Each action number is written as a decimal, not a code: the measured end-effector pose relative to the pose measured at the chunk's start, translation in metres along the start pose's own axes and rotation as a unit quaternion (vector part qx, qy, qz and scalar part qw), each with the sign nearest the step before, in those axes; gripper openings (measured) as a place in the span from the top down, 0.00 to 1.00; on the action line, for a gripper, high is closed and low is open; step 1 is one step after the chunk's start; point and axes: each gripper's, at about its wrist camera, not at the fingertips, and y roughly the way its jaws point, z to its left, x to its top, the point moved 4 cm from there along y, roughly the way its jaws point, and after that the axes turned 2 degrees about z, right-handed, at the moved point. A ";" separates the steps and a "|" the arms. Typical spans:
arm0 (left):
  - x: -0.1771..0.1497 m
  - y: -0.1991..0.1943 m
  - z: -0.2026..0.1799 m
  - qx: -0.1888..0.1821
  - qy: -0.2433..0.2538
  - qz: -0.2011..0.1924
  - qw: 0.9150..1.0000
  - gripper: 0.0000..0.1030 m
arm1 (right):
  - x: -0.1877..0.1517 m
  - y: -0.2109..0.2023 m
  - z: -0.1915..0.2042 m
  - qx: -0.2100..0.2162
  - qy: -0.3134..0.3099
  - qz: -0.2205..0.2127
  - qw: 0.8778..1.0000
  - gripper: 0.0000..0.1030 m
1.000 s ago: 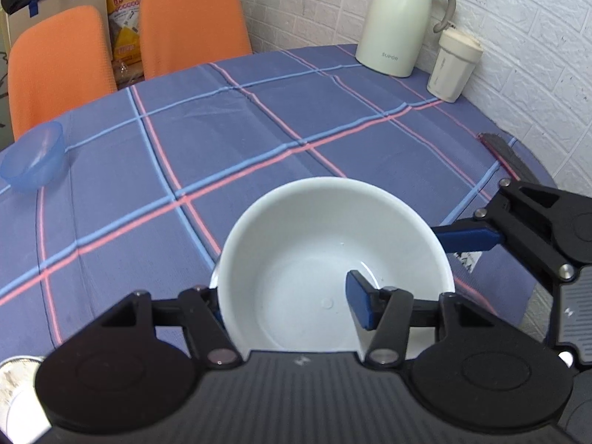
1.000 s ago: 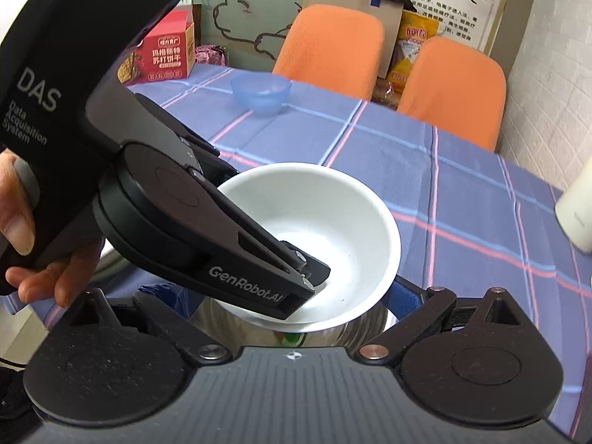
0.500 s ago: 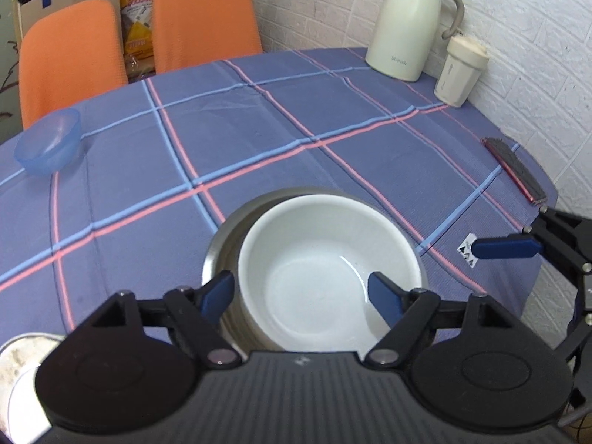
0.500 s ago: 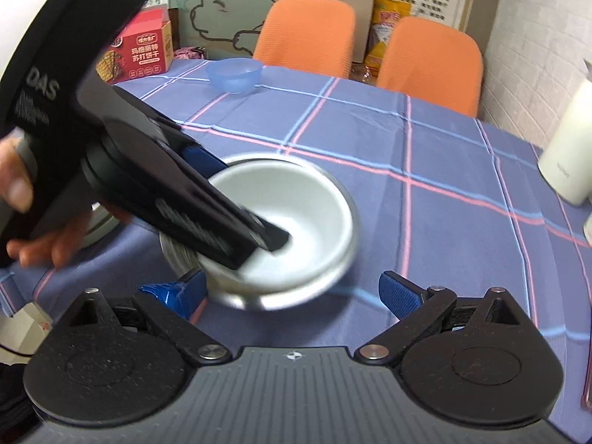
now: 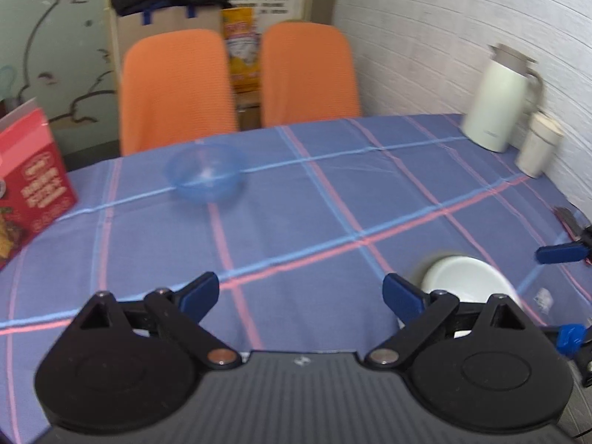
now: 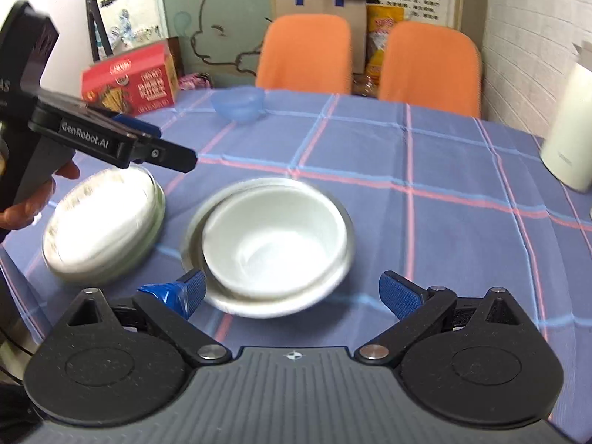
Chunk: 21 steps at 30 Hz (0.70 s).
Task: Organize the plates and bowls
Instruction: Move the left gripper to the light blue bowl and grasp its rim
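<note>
On the desk (image 6: 444, 170), your white bowl (image 6: 273, 236) sits nested in the steel bowl (image 6: 259, 305); the blue bowl (image 5: 204, 175) remains. Left gripper (image 5: 300, 294) jaws have just been opening, empty; right gripper (image 6: 292, 292) jaws are wide, empty.

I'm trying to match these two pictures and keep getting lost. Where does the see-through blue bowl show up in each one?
Left wrist view: the blue bowl sits left of centre, on the far part of the checked tablecloth, in front of the left orange chair.
Right wrist view: the blue bowl is upper left of centre, near the table's far edge.
Shared landmark: the two orange chairs behind the table.
</note>
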 end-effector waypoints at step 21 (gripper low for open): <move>0.116 0.191 0.122 0.034 -0.094 0.048 0.994 0.08 | 0.192 0.244 0.047 0.009 -0.096 0.090 0.991 0.15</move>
